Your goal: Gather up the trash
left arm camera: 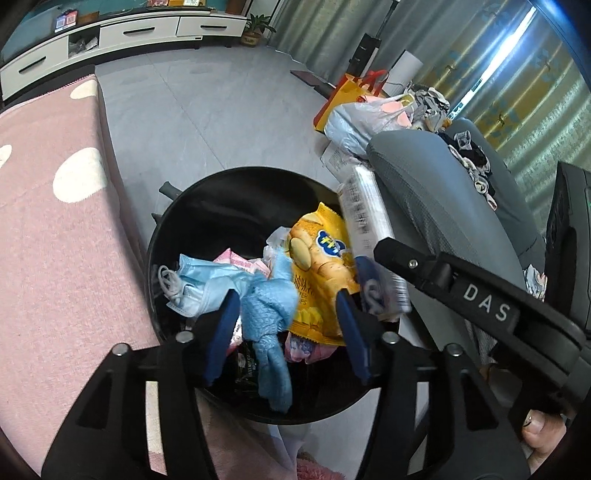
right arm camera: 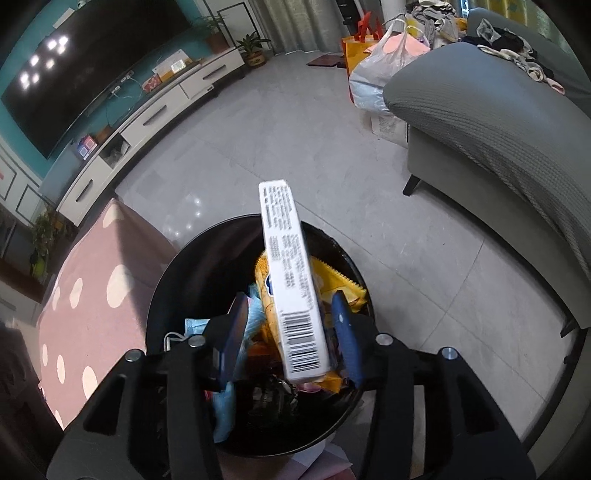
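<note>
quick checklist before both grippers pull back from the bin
1. Left gripper over the black bin: ok.
2. Blue cloth let go: ok, the pads stand clear of it.
3. White box let go by the right gripper: ok, gaps on both sides.
4. White box fully inside the bin: not ok, its far end pokes past the rim.
5. Room left in the bin: cannot tell.

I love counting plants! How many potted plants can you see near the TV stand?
3 visible: one potted plant on the floor at the stand's far end, one on the stand beside the TV, one leafy plant at the near end. More may be hidden.
</note>
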A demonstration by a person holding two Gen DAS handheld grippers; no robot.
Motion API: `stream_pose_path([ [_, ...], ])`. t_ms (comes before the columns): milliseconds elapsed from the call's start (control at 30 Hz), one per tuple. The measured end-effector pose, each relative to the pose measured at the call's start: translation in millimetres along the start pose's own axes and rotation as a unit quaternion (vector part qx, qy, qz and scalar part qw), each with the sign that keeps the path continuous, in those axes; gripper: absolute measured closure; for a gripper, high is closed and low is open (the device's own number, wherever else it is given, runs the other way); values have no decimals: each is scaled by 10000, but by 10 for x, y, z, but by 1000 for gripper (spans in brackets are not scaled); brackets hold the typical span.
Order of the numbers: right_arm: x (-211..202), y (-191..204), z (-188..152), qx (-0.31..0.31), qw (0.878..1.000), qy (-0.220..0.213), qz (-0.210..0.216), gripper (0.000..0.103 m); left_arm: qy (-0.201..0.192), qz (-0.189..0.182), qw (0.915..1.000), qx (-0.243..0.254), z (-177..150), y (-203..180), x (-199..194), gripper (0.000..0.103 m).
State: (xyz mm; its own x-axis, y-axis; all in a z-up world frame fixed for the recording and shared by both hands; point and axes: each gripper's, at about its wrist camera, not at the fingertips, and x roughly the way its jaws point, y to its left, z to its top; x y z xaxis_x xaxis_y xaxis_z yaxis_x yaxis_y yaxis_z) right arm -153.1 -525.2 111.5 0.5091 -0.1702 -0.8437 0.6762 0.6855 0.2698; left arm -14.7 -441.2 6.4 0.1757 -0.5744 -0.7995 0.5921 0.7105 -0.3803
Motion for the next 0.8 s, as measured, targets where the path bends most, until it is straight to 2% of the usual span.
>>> stream_pose_path([
  [200,-54,24,-7,-45,10000,-52,21,48,-130,43,9999,-35,20,19,-132,20],
  [333,-142,28,-9,-8,9997,-185,126,42,-257,191,9995,76,41,21,-265,9],
  [467,-264,61,-17,-14,9992,-331,201,36,-412,294,9985,195,51,7,-429,4],
  [533,-337,85,-28,-47,9989,-415,234,33,-484,302,9980,255,58,-3,-521,3],
  [667,-491,115,-45,-87,9975,-628,313,22,-639,347,9967,352,65,-28,-727,3],
  [733,-570,122,-52,-101,9967,-732,345,22,-699,421,9959,393,64,-38,-822,3],
  [767,-615,125,-56,-101,9961,-794,358,19,-728,467,9954,418,58,-40,-873,3],
  [800,-657,123,-63,-98,9956,-860,371,12,-754,522,9948,443,53,-41,-917,3],
])
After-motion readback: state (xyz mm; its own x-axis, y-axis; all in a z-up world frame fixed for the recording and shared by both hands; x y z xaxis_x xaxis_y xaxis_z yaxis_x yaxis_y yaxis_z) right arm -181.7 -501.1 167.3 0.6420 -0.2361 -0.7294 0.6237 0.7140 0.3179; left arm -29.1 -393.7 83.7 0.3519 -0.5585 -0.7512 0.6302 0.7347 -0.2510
